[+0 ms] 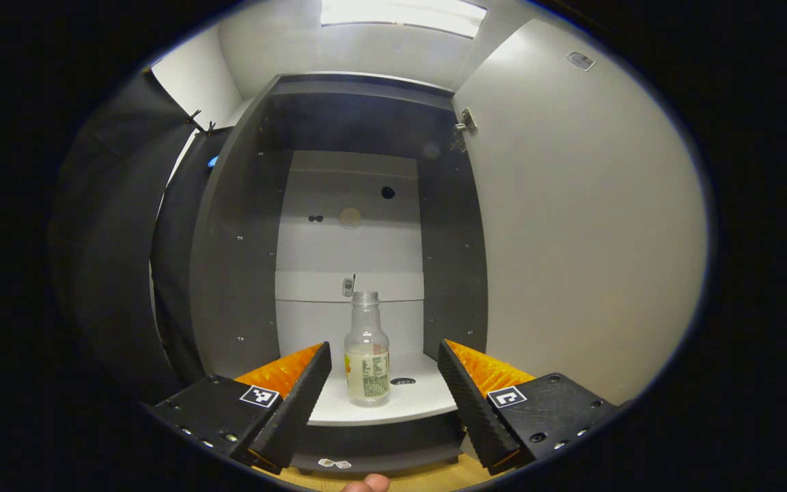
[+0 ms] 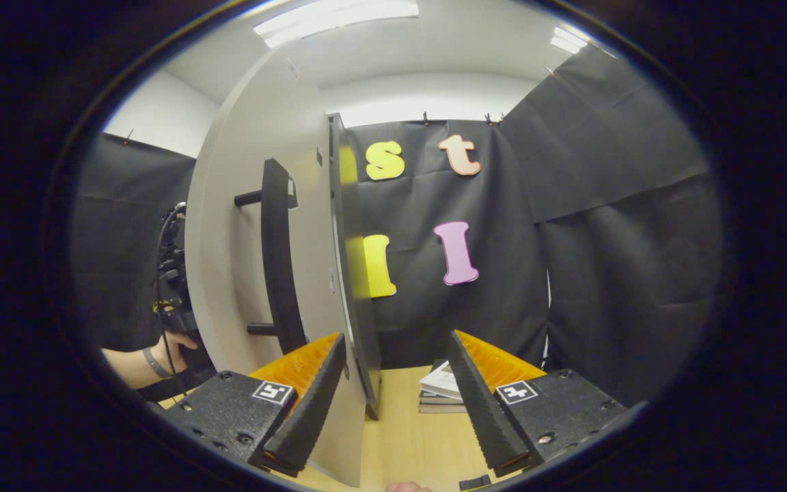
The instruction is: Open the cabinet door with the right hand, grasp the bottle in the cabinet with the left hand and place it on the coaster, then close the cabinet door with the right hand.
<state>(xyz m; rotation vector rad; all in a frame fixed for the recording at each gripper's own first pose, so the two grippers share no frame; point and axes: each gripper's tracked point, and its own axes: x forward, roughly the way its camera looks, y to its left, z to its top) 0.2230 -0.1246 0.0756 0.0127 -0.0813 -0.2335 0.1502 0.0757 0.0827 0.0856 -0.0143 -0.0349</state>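
Observation:
A clear, capless bottle [image 1: 367,348] with a paper label stands upright on the white floor of the open dark cabinet [image 1: 243,260]. My left gripper [image 1: 384,379] is open just in front of the cabinet, its fingers to either side of the bottle's line but short of it. The white cabinet door [image 1: 585,225] is swung wide to the right. In the right gripper view the door [image 2: 250,225] is seen from outside, with its black bar handle [image 2: 277,256]. My right gripper [image 2: 397,386] is open, and the door's edge [image 2: 356,301] stands between its fingers, untouched.
A stack of books [image 2: 443,388] lies on the wooden table [image 2: 404,437] behind the door. A hand and wrist with cabled gear [image 2: 171,342] show left of the door. The cabinet's dark side walls and a white shelf ledge [image 1: 349,287] enclose the bottle.

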